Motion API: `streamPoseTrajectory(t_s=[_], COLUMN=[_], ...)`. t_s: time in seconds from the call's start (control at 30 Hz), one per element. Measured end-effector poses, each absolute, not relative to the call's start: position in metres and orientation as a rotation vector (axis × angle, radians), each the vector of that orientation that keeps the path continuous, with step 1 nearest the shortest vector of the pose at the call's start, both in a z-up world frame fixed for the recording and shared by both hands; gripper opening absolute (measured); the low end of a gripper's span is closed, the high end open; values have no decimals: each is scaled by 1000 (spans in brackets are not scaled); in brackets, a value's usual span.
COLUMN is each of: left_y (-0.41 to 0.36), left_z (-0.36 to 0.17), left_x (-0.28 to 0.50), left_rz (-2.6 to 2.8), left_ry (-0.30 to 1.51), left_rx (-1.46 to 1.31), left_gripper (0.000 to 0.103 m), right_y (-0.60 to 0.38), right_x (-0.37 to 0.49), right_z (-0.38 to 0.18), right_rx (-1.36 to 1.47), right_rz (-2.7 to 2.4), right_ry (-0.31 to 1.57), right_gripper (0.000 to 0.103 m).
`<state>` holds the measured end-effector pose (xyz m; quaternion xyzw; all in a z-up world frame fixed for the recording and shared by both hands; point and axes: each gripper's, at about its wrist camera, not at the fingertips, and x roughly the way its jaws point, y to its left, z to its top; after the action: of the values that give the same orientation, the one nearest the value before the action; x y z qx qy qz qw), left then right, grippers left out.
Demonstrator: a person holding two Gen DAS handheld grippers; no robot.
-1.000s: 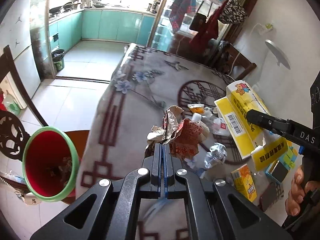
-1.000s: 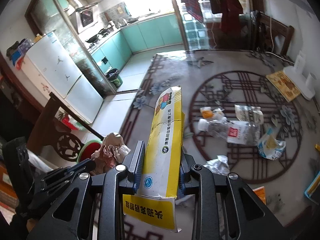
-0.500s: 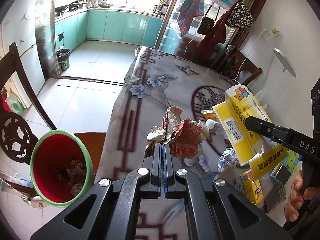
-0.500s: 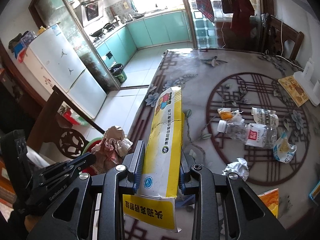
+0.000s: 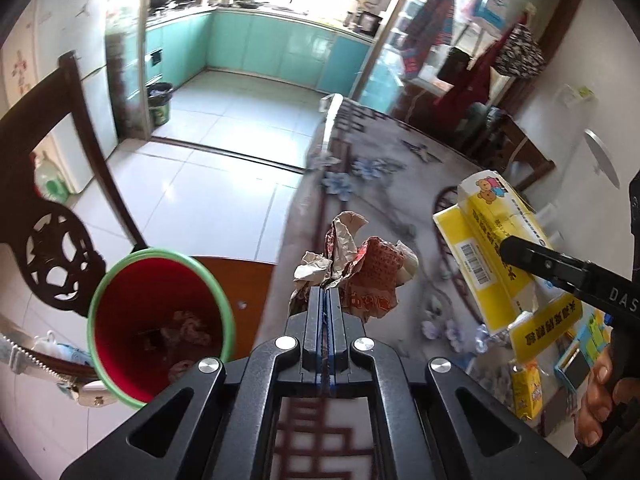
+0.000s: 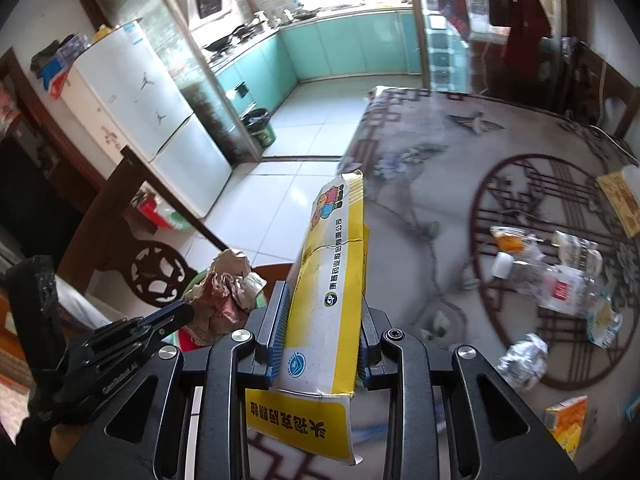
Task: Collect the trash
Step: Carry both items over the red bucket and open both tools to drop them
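The left hand-held gripper (image 5: 325, 294) reaches forward just past the edge of the counter (image 5: 360, 184), its 2 fingers pressed together on 1 crumpled wrapper (image 5: 360, 268), a brown and red wad that sticks up above the tips. The wad hangs in the air beside the counter edge, up and to the right of 1 red bin (image 5: 160, 324) with a green rim, which stands lower on a wooden chair seat with some scraps already inside. In the right wrist view the same wrapper (image 6: 226, 292) sits at the tip of the left hand-held gripper (image 6: 182, 314), over the bin's rim.

The right hand-held gripper (image 6: 320, 320) is level and points along the counter (image 6: 420, 184), its 2 fingers clamped on the sides of 1 long yellow box (image 6: 334, 264) with a cartoon bear print; the box's torn flap hangs down toward the camera. From the left view the box (image 5: 480, 248) is held above the counter's near part, and the person's right hand (image 5: 596, 404) grips the handle at the lower right.

Left on the counter: 1 clear plastic bottle (image 6: 560, 280) lying on its side, 1 ball of foil (image 6: 524, 360), 1 small yellow carton (image 6: 568, 424), 1 orange-tinted clear wrapper (image 6: 510, 240), and 1 more clear wrapper (image 6: 604, 320) touching the bottle's end.
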<state>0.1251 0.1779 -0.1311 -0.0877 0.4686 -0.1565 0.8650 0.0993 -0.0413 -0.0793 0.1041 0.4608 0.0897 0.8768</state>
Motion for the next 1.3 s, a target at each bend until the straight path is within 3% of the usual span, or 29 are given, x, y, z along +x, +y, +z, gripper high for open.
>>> streamPoseTrajectory(t_s=[0.83, 1.3], left_y=[346, 366], left_z=[-201, -218], left_x=[152, 158], left_rz=[13, 35], left_ry=[1061, 1100], left_rx=[-291, -317], left_gripper=[1, 1], right_y=[85, 130], right_x=[148, 148], right_z=[-135, -153], right_rx=[151, 89], right_rz=[429, 497], right_ry=[1126, 1184], right_gripper=[28, 28])
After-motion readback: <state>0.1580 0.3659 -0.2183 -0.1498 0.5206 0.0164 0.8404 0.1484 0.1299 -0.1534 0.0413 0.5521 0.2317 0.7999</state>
